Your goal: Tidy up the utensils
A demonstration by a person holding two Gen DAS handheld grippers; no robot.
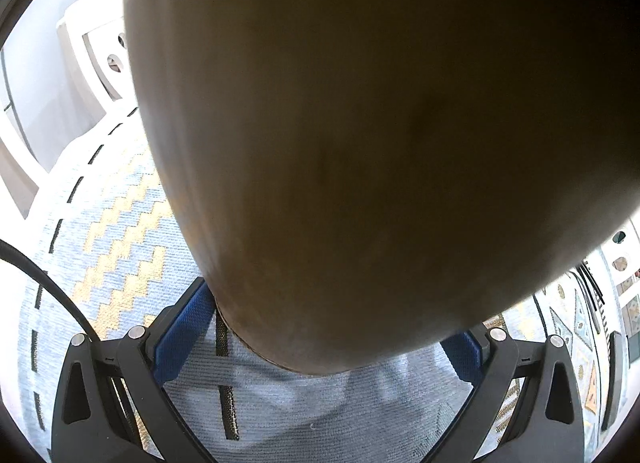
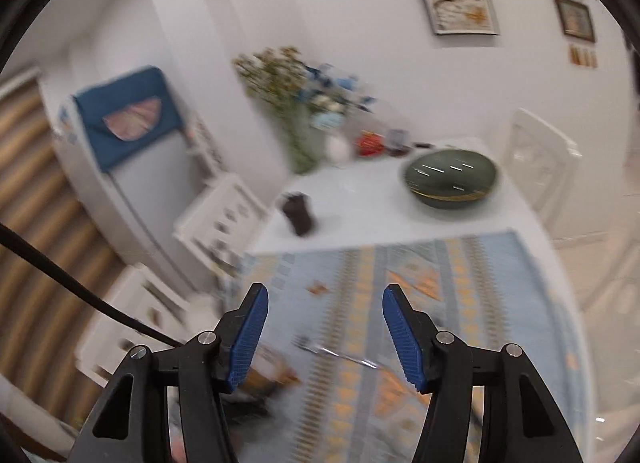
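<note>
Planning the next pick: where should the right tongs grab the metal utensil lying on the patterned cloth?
Take the metal utensil by its slim shaft, mid-length, coming down from above with the open right tongs across it: it lies flat on the patterned cloth. Blur hides which end is the head.

A large brown rounded object (image 1: 380, 143) fills most of the view, held between the left gripper (image 1: 332, 343) and its blue pads (image 1: 184, 335) (its identity is unclear). A blue-and-yellow zigzag cloth (image 1: 120, 231) shows at eight o'clock.
</note>
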